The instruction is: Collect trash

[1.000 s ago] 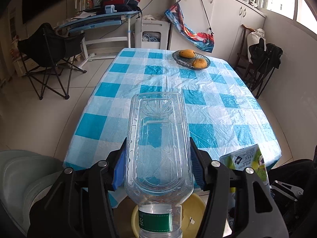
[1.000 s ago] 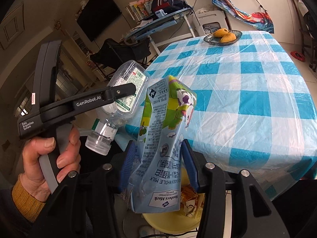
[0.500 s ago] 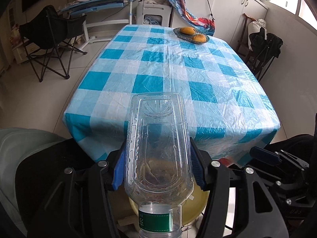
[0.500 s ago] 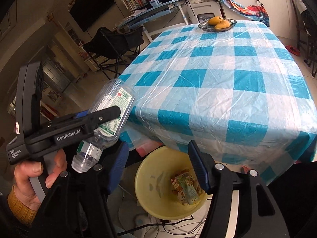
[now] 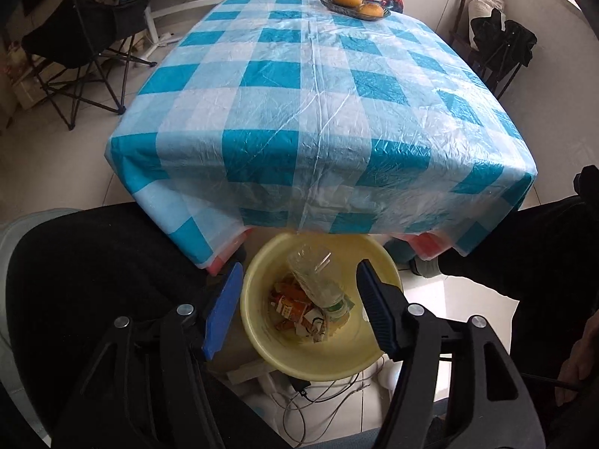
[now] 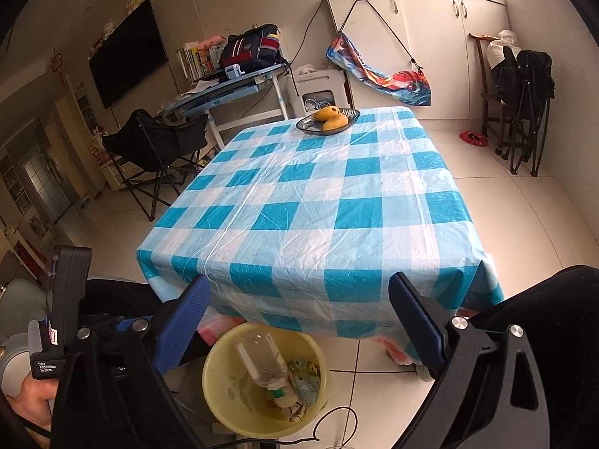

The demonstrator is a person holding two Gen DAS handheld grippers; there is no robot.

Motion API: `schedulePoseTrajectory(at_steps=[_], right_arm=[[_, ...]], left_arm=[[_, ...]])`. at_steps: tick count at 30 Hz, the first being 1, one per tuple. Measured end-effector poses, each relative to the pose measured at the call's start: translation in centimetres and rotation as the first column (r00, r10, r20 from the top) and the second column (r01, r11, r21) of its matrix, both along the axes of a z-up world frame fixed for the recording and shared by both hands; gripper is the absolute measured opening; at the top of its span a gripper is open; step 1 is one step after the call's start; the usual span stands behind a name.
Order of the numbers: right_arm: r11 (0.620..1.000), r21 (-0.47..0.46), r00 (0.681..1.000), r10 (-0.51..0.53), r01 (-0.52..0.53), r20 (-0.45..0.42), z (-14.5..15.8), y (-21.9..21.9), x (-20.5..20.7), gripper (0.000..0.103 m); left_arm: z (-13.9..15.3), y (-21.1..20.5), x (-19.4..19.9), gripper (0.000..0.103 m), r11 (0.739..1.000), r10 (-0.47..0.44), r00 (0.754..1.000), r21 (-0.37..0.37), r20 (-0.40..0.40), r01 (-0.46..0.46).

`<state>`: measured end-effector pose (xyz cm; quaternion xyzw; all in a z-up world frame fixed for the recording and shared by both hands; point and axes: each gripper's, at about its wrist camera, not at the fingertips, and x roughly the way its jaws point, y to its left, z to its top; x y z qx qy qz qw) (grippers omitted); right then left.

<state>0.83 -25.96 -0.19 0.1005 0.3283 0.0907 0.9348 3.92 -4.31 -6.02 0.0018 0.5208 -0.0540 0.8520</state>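
Having just spread both jaws, I hold the empty left tool [image 5: 295, 314] above the yellow bin [image 5: 258, 333], bottle [image 5: 314, 280] inside, right tool [image 6: 295, 321] likewise empty, lifting straight clear.

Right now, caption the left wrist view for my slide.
Open left tool above a yellow bin holding a clear bottle and wrappers.

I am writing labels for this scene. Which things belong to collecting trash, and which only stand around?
Job:
clear plastic bottle in the bin
crumpled cartons
yellow round plastic bin

Around:
dark fruit bowl
blue checked tablecloth
black folding chair
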Motion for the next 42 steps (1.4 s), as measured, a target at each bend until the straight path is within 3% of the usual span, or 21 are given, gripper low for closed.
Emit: schedulePoseTrajectory(at_steps=[7, 18, 42], right_arm=[[0.991, -0.119, 0.994, -0.043, 0.054, 0.097, 1.2, 1.0, -2.3, 0.096], [0.982, -0.175, 0.991, -0.053, 0.074, 0.122, 0.6, 2.1, -2.2, 0.096], [0.977, -0.197, 0.991, -0.056, 0.079, 0.122, 0.3, 2.3, -2.5, 0.096]], left_arm=[[5.2, -0.3, -2.2, 0.079, 0.997, 0.004, 0.970, 0.078, 0.243, -0.024], [9.2, 0.4, -4.7, 0.090, 0.990, 0.039, 0.905, 0.106, 0.424, -0.093], [9.4, 1.2, -5.2, 0.096, 0.984, 0.084, 0.893, 0.104, 0.442, -0.145]])
